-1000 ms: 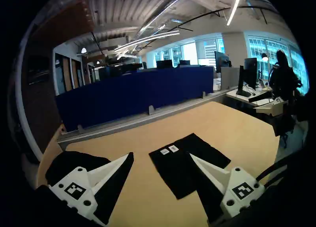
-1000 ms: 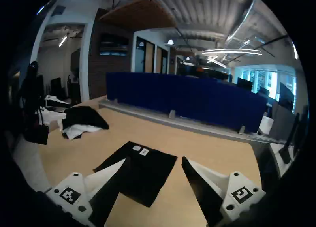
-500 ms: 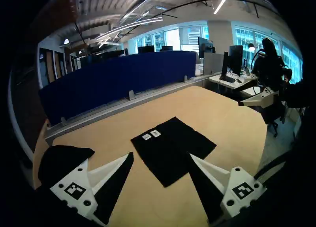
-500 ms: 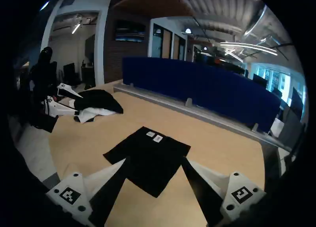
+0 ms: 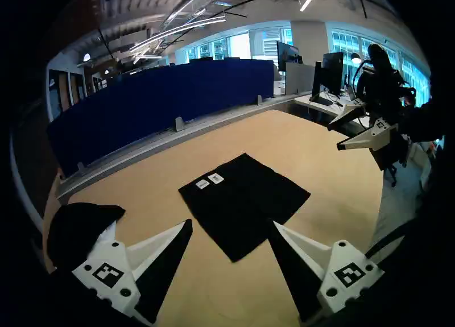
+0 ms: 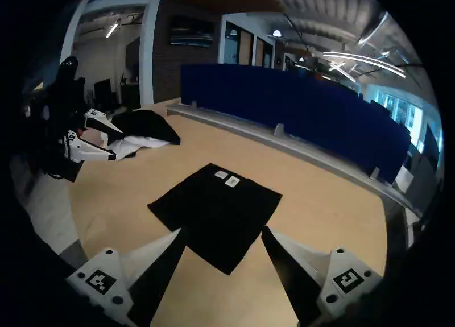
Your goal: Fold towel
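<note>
A black towel lies flat on the wooden table, folded into a rough rectangle with two small white tags near its far edge. In the right gripper view the same towel lies just ahead. My left gripper hovers open above the towel's near edge, fingers wide apart and holding nothing. My right gripper is likewise open over the near edge of the cloth. The right gripper also shows far off at the table's right side in the left gripper view, and the left gripper at the left side in the right gripper view.
A heap of black and white cloth lies at one end of the table, also seen as the dark heap by my left finger. A blue partition with a grey rail runs along the far edge. Desks with monitors stand beyond.
Both grippers have risen and tilted downward, so the towel now sits more centrally and fully ahead of each. Both stay open.
</note>
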Demonstrator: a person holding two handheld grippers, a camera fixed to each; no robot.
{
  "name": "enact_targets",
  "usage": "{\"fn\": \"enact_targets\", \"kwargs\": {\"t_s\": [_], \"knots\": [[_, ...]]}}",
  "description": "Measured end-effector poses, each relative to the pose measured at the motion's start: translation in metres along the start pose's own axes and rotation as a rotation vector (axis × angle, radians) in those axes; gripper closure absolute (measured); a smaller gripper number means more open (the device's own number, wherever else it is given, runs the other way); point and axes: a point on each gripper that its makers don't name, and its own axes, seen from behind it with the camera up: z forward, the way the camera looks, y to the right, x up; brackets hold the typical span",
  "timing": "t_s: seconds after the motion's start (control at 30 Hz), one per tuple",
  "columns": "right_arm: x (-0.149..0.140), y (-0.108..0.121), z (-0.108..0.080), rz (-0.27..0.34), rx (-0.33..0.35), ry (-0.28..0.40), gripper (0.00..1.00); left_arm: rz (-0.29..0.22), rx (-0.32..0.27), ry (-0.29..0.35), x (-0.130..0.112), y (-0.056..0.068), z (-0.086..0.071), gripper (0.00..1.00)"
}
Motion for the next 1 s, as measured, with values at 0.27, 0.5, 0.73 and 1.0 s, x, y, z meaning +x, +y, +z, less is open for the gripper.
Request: {"fn": "enact_targets", "kwargs": {"t_s": [0.27, 0.5, 0.73, 1.0], "knots": [[-0.032, -0.005, 0.028, 0.005, 0.031, -0.056, 0.0, 0.016, -0.042, -0.068, -0.034, 0.008, 0.029, 0.05], [-0.062, -0.008, 0.05, -0.001, 0.06, -0.115, 0.0, 0.011, -0.078, -0.124, -0.062, 0.011, 0.056, 0.05], [-0.09, -0.006, 0.067, 0.008, 0.077, -0.165, 0.0, 0.018, -0.112, -0.19, -0.09, 0.013, 0.079, 0.05], [-0.118, -0.002, 0.078, -0.007, 0.086, -0.244, 0.0, 0.031, -0.143, -0.267, -0.115, 0.014, 0.097, 0.05]]}}
